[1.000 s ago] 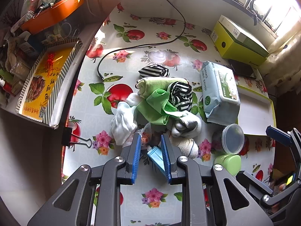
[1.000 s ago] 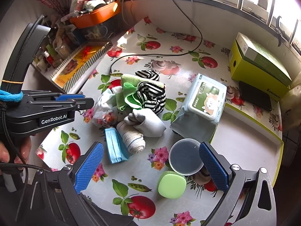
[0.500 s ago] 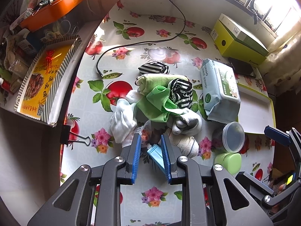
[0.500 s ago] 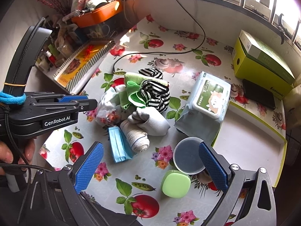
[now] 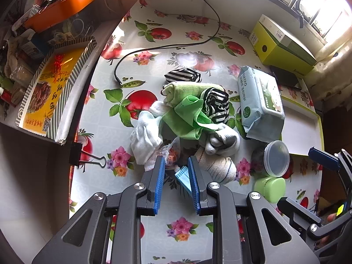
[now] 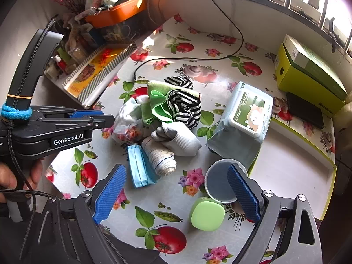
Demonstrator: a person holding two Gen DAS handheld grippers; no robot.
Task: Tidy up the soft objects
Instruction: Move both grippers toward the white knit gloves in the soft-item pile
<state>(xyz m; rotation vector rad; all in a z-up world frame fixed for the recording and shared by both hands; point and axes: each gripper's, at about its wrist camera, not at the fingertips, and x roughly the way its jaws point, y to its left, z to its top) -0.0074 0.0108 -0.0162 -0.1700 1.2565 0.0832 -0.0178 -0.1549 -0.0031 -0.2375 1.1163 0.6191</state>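
Left tool: its blue pads stand a narrow gap apart, holding nothing, above the tabletop at the near edge of the pile of soft objects; a folded blue face mask shows in the gap between them, and in the right wrist view the mask lies flat on the tabletop. Right tool: spread wide and empty, over the near part of the tabletop, with a green lidded case and a round clear container near its right finger. Just beyond the mask lie a rolled beige sock, a grey-white sock bundle and a crinkled clear bag. Farther on, the pile holds white socks, a green cloth and striped black-and-white socks. To the right rests a pack of wet wipes. At the far right stands a yellow-green box; a black cable crosses the far tabletop.
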